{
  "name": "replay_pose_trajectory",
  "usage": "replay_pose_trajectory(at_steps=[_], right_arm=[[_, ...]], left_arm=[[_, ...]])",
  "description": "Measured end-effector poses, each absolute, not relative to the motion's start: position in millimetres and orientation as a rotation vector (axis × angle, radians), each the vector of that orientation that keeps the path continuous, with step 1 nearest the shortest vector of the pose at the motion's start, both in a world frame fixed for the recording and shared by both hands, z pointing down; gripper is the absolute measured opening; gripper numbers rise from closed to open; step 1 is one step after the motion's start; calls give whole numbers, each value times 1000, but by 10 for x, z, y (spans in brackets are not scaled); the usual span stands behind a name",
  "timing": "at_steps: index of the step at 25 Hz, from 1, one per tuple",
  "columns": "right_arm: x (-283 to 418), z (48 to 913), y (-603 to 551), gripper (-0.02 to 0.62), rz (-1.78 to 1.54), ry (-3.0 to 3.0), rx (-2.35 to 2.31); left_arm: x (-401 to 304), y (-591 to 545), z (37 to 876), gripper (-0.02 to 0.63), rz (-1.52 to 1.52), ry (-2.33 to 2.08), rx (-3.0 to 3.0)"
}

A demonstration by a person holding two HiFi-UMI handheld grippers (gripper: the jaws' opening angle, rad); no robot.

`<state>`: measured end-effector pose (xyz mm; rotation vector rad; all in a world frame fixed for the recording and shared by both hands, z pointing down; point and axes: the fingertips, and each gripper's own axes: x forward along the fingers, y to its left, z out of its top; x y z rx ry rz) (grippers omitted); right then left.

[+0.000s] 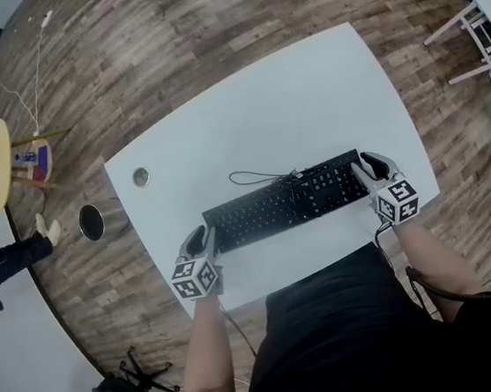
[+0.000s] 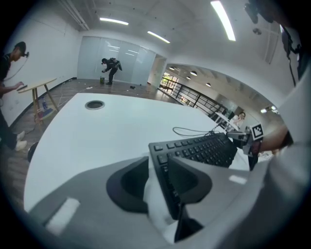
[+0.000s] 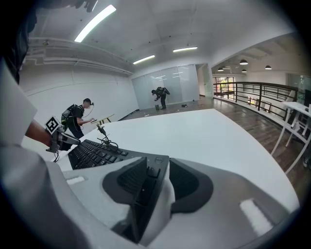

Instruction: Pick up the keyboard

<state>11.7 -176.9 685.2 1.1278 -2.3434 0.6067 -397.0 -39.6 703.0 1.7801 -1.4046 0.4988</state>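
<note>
the long black plastic keyboard lies flat on the white rounded desk, toward its 6 o'clock edge, with a thin black cable looped at its 12 o'clock side. the grey left tool straddles the keyboard's 8 o'clock end, jaws wide, with a gap beside the edge. the grey right tool straddles the 2 o'clock end, jaws just as wide, not clamped.

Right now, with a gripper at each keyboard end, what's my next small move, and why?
Probably close both grippers together. The keyboard lies flat on the white table, its left end between the open fingers of the left gripper and its right end between those of the right gripper, gaps showing beside it. Nothing grips it yet, so lifting now would leave it behind.
</note>
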Motion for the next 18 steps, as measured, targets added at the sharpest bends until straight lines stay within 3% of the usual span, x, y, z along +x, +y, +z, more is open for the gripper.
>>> replay_pose_trajectory(at_steps=[18], right_arm=[[111,6908,-1769,147,726,-2347,1091]], left_arm=[[-3887,-424,7108,144,474,-1275,1754]])
